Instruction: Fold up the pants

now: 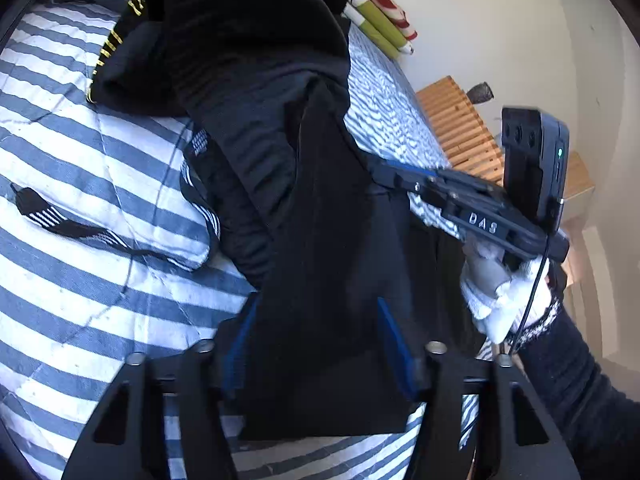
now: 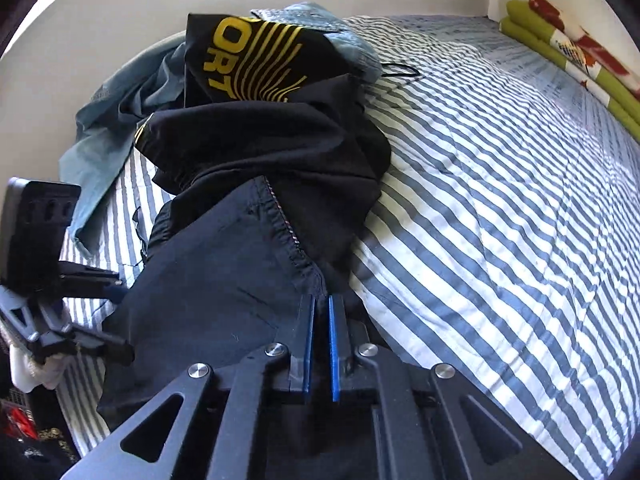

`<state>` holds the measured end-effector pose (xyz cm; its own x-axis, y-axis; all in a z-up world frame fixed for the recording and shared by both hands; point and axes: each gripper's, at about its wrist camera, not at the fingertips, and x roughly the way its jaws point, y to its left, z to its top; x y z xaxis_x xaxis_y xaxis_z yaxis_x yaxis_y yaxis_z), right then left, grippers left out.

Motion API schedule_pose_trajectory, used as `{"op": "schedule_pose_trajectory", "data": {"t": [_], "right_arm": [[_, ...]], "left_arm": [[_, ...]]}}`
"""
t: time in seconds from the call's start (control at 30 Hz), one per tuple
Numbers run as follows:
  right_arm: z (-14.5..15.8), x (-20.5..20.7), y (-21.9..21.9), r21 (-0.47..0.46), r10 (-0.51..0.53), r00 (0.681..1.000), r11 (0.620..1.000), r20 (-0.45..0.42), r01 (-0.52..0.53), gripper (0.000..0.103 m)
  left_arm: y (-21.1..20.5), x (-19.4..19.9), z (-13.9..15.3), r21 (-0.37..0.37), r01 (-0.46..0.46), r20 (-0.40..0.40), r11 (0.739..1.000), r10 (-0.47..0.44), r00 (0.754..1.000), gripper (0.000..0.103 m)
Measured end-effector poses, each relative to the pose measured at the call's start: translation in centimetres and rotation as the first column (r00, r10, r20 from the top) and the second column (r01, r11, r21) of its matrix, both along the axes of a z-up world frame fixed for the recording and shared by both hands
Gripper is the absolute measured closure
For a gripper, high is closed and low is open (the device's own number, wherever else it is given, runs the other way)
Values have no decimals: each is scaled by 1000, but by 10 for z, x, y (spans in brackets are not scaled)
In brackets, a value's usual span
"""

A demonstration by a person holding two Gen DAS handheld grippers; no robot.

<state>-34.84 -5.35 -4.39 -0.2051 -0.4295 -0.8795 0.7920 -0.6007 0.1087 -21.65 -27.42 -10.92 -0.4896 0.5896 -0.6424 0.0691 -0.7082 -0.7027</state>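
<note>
You're over a bed point(image 2: 500, 200) with a blue-striped quilt, white wall close behind. Open quilt runs right; folded green bedding point(image 2: 568, 56) lines the far edge. The dark pants point(image 2: 240, 264) lie before you, black sport shorts point(image 2: 256, 60) and a blue garment point(image 2: 120, 112) crowding beyond. Your right tool point(image 2: 320, 300) pinches the pants' seam; your left tool point(image 1: 316, 320) straddles the cloth, seemingly not yet pressing.

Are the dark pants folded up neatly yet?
Not yet. The dark pants lie long and rumpled across the striped bedspread.

The pants point(image 2: 224, 248) lie on the bed point(image 2: 500, 208), a printed garment point(image 2: 256, 60) just behind them.
</note>
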Motion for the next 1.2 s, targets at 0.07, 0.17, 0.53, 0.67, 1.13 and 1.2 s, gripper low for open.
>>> {"op": "schedule_pose_trajectory", "data": {"t": [0.07,0.17,0.53,0.67,1.13,1.2], "right_arm": [[-2,1,0,10,0,1000,1000,-4,0,97],[-1,0,8,17,-2,1000,1000,-7,2,97],[44,43,21,42,-161,951,983,-263,178,83],[52,94,33,-89,-144,980,987,-137,133,82],[-25,274,-32,427,408,615,895,-675,-125,59],[-35,271,-37,480,447,584,870,-677,-110,59]], "left_arm": [[3,-1,-2,26,15,4,1000,-15,1000,54],[3,-4,-7,71,1,18,997,-2,1000,52],[-10,-16,-7,51,6,40,999,-8,999,41],[-13,-14,-9,82,2,46,997,-6,999,41],[-51,58,5,174,-121,78,977,109,991,41],[-50,66,6,174,-125,82,977,112,990,41]]}}
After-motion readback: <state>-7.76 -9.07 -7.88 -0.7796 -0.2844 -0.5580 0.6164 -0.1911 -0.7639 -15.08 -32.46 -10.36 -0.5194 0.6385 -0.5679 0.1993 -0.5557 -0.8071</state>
